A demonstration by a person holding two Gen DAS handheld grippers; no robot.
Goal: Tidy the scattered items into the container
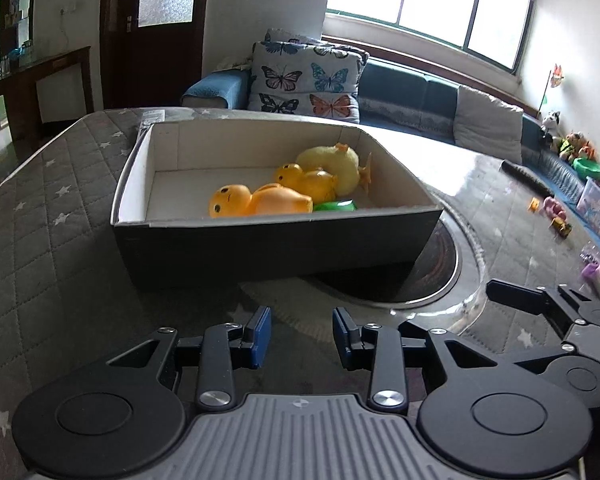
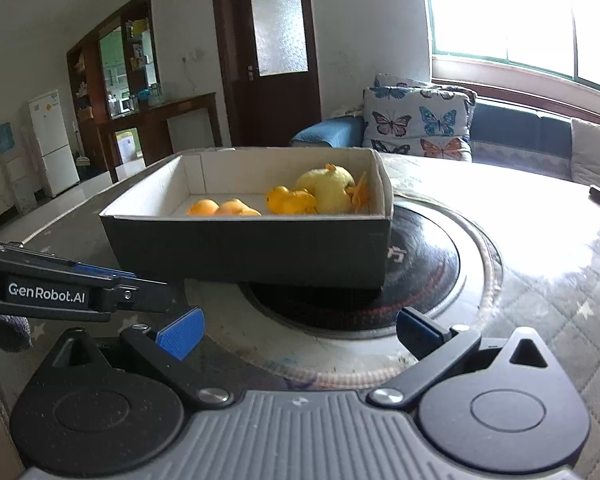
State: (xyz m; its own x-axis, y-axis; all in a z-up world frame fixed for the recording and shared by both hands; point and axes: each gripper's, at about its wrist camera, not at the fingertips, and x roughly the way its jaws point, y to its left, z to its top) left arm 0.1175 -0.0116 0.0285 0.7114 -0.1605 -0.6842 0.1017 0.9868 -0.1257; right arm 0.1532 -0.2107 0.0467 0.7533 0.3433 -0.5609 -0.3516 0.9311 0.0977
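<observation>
A dark cardboard box (image 1: 276, 240) with a white inside stands on the table, partly over a round black hob. In it lie two orange rubber ducks (image 1: 256, 200), a yellow plush duck (image 1: 336, 164) and a green item (image 1: 336, 205). The box (image 2: 252, 246) and the ducks (image 2: 292, 200) also show in the right wrist view. My left gripper (image 1: 301, 336) is open and empty, just in front of the box. My right gripper (image 2: 300, 330) is open wide and empty, in front of the box and over the hob.
The round hob (image 2: 420, 264) is set in the quilted table cover (image 1: 48, 216). Small toys (image 1: 556, 216) lie scattered at the table's far right. A dark remote (image 1: 524, 176) lies near them. A sofa with butterfly cushions (image 1: 304, 80) stands behind the table.
</observation>
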